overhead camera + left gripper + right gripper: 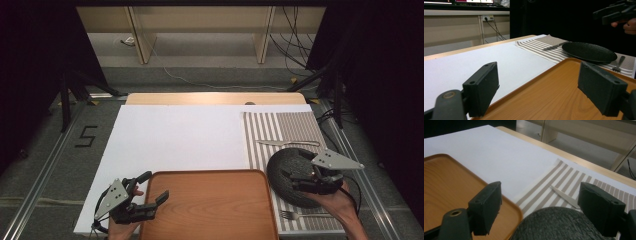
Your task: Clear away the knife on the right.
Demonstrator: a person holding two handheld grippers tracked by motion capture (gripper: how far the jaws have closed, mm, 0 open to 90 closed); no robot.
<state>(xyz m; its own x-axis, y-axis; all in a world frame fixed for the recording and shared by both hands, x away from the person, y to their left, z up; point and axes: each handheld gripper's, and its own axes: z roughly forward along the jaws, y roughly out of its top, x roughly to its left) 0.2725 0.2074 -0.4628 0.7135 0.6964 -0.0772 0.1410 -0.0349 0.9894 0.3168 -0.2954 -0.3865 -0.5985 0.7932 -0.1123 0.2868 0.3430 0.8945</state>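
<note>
Both jaws stand apart: the right hand-held gripper [300,176] hovers over the plate [285,172], the left hand-held gripper [152,192] over the tray [210,210]. Lower the right squarely onto the plate rim before closing, keeping clear of the knife [287,143].

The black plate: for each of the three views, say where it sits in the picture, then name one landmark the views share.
High view: the black plate lies at lower right on the striped placemat, under the right gripper.
Left gripper view: upper right, beyond the wooden tray.
Right gripper view: bottom centre, between the jaws.
Shared landmark: the knife on the mat just past the plate.
</note>
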